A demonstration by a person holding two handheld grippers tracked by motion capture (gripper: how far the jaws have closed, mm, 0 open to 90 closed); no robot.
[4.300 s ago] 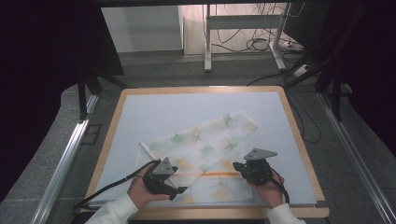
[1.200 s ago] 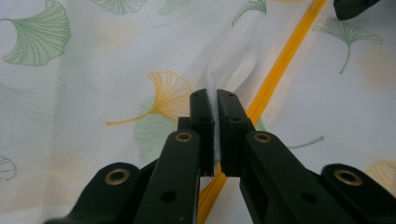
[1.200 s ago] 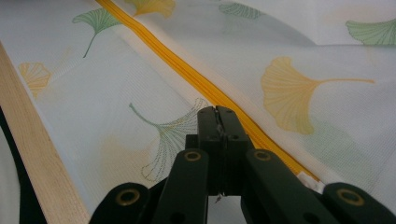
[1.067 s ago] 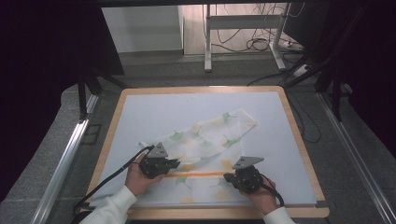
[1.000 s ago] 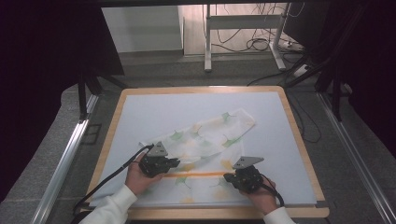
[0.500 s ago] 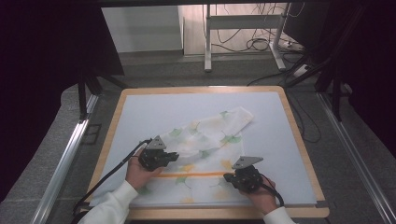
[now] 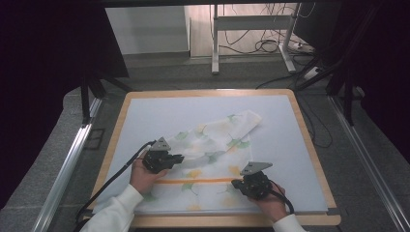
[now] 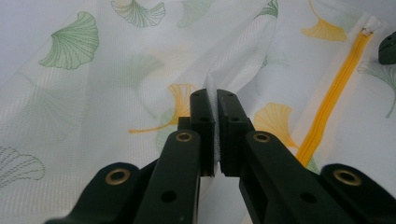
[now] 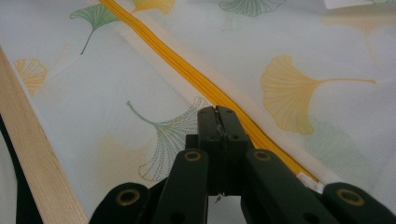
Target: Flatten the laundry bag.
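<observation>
White mesh bag (image 7: 212, 159) printed with green and yellow ginkgo leaves lies spread over the near half of the pale table mat (image 7: 159, 111), with one narrow end trailing up toward the far right. At the left, the left gripper (image 7: 180, 157) sits over the bag's left part, held by a hand in a white sleeve (image 7: 118, 212), its cable running off toward the near left corner. In the left gripper view its jaws are pressed together on a raised fold of the white mesh (image 8: 214, 100), which stands up between the pads. An orange zipper (image 7: 198, 181) runs across the bag between the two grippers. At the right, the right gripper (image 7: 234, 183) rests low on the bag by the zipper's right end; in the right gripper view its jaws are pressed tight together just beside the zipper, and whether any fabric is caught between them cannot be told. The wooden table edge (image 9: 37, 154) runs just beyond the bag's border.
</observation>
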